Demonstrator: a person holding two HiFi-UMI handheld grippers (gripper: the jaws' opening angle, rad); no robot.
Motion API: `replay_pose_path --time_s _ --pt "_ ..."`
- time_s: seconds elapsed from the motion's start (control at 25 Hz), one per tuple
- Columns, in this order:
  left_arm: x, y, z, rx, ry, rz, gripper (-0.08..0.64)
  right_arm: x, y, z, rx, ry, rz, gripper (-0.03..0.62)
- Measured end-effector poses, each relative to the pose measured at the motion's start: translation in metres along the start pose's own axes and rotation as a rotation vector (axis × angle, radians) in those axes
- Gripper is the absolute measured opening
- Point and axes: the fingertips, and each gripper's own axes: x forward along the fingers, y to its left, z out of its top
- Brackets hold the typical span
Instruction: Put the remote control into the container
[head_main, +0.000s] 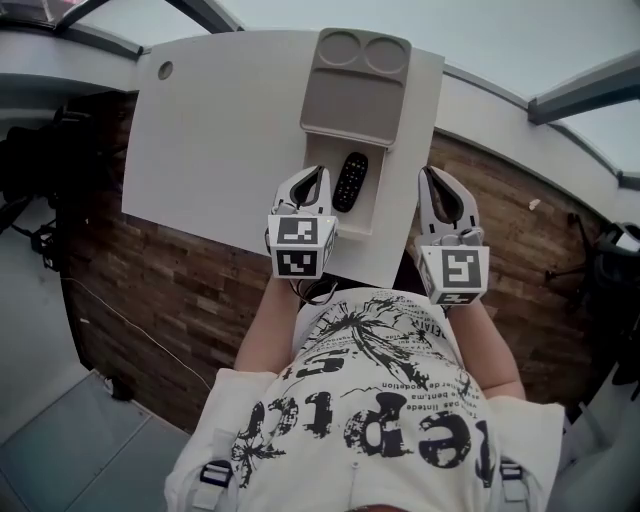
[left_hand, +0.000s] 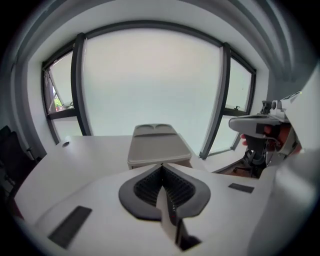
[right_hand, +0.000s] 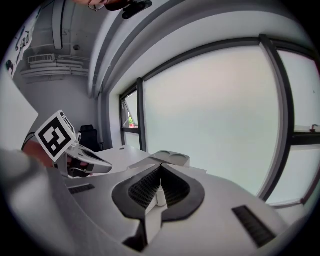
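Black oblong remote control (head_main: 350, 181) lying in smooth beige moulded container (head_main: 352, 100) on white table (head_main: 225, 130). Left gripper (head_main: 317, 172) and right gripper (head_main: 431, 172) on either side, ribbed jaws pressed together, empty.

- White surface (head_main: 220, 140) in the upper middle, with a small round hole (head_main: 165, 70) at its upper left corner.
- Brown wood floor (head_main: 140, 290) at left.
- Big bright windows (left_hand: 150, 80) with dark frames behind.
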Motion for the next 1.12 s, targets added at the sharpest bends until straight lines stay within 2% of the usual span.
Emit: replay_pose_path --time_s 0.08,0.2,0.36,0.48,0.6,0.76,0.88,1.0,1.12 --pt "-0.012 -0.005 0.019 0.022 -0.103 -0.055 0.008 -0.002 0.007 0.004 0.012 -0.014 -0.020 0.005" --pt "-0.032 -0.014 0.057 0.051 -0.307 -0.125 0.008 -0.006 0.014 0.014 0.016 -0.046 -0.062 0.005" --pt "-0.083 -0.013 0.096 0.127 -0.563 -0.131 0.008 -0.017 0.040 0.034 0.012 -0.131 -0.075 0.005" --pt "-0.112 -0.010 0.114 0.193 -0.682 -0.142 0.008 -0.027 0.054 0.053 -0.020 -0.193 -0.116 0.005" --pt "-0.127 -0.005 0.121 0.220 -0.736 -0.154 0.008 -0.037 0.062 0.061 -0.050 -0.219 -0.173 0.005" --pt "-0.150 0.012 0.125 0.167 -0.790 -0.129 0.008 -0.046 0.074 0.064 -0.063 -0.231 -0.230 0.005" --pt "-0.162 0.017 0.127 0.185 -0.816 -0.147 0.008 -0.051 0.083 0.069 -0.068 -0.258 -0.259 0.005" --pt "-0.168 0.022 0.124 0.186 -0.821 -0.184 0.008 -0.054 0.094 0.076 -0.084 -0.295 -0.271 0.005" --pt "-0.162 0.029 0.113 0.141 -0.770 -0.208 0.008 -0.057 0.104 0.072 -0.075 -0.280 -0.289 0.005"
